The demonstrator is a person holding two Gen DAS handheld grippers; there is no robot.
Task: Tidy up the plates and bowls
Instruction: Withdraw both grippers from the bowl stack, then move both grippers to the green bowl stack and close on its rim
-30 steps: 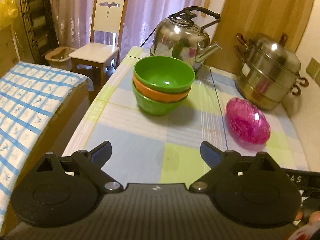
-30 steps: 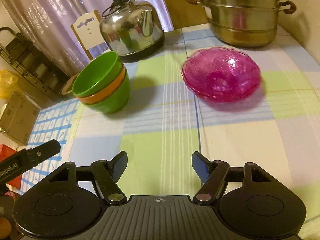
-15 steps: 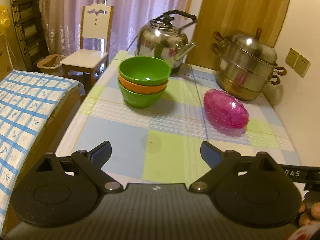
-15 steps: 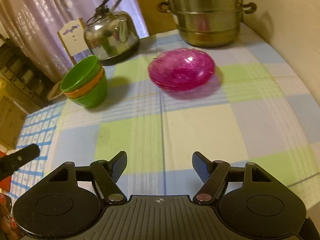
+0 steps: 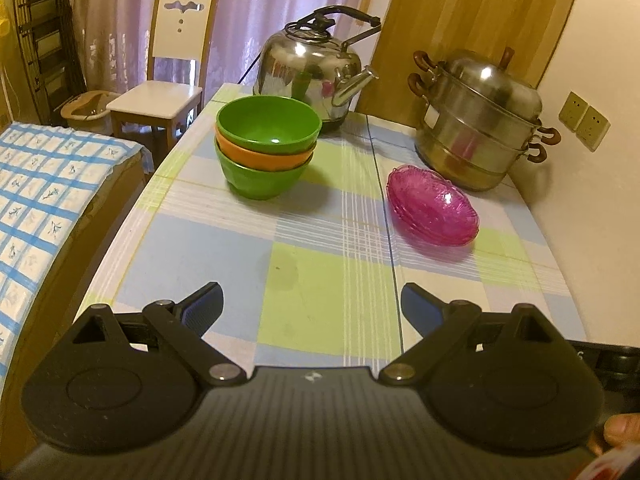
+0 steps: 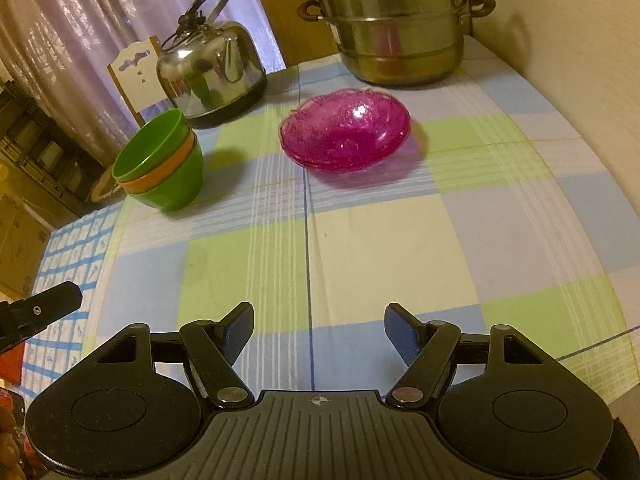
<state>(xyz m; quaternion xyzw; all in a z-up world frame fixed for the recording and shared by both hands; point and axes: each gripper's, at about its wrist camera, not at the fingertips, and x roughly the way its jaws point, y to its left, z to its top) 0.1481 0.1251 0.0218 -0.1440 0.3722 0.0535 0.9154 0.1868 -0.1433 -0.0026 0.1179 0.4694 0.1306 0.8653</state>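
A: What's on the table [image 5: 320, 280], biggest first?
B: Steamer [image 5: 476, 120], kettle [image 5: 312, 68], then three nested bowls [image 5: 266, 148] beside the kettle, and pink plates [image 6: 346, 134] stacked near the steamer.
A: Any writing?
B: None legible.
A: Grippers?
B: Left gripper [image 5: 310, 304] and right gripper [image 6: 318, 330] both hang spread, nothing between them, over the near table.

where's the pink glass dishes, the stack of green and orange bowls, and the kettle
pink glass dishes [image 6: 345, 136]: right wrist view, on the inside of the top dish.
stack of green and orange bowls [image 5: 269, 128]: left wrist view, inside the top green bowl.
kettle [image 5: 310, 64]: left wrist view, on its steel body.
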